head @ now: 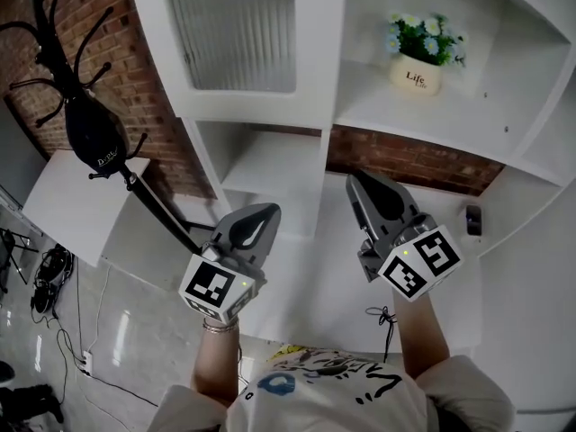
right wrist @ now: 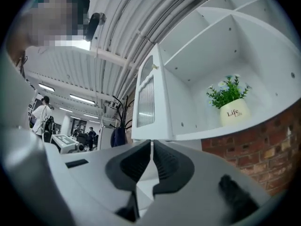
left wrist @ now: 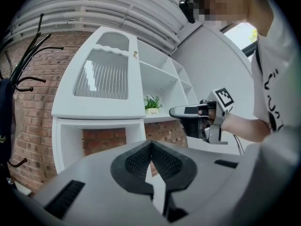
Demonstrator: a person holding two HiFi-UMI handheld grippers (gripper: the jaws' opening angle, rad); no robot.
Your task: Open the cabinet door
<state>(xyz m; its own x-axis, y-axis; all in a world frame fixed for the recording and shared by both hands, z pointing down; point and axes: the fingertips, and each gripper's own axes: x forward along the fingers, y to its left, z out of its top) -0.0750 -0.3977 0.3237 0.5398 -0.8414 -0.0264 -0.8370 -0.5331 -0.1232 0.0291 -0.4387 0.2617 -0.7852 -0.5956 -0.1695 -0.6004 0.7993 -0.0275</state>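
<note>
The white cabinet's door [head: 236,27] has a ribbed glass pane and stands closed over the upper left compartment. It also shows in the left gripper view, door [left wrist: 101,74] with a small knob [left wrist: 135,54] at its upper right corner. In the right gripper view the door [right wrist: 146,102] is seen nearly edge-on. My left gripper [head: 267,211] hangs below the door, shut and empty, its jaws meeting at the tips [left wrist: 151,144]. My right gripper [head: 354,181] is below the open shelves, also shut on nothing [right wrist: 151,142]. Neither touches the cabinet.
A potted plant [head: 418,57] stands on the open shelf right of the door. A black coat rack with a dark bag [head: 90,133] stands against the brick wall [head: 117,52] at the left, over a white table [head: 76,205]. A small dark object [head: 473,220] sits on the lower right shelf.
</note>
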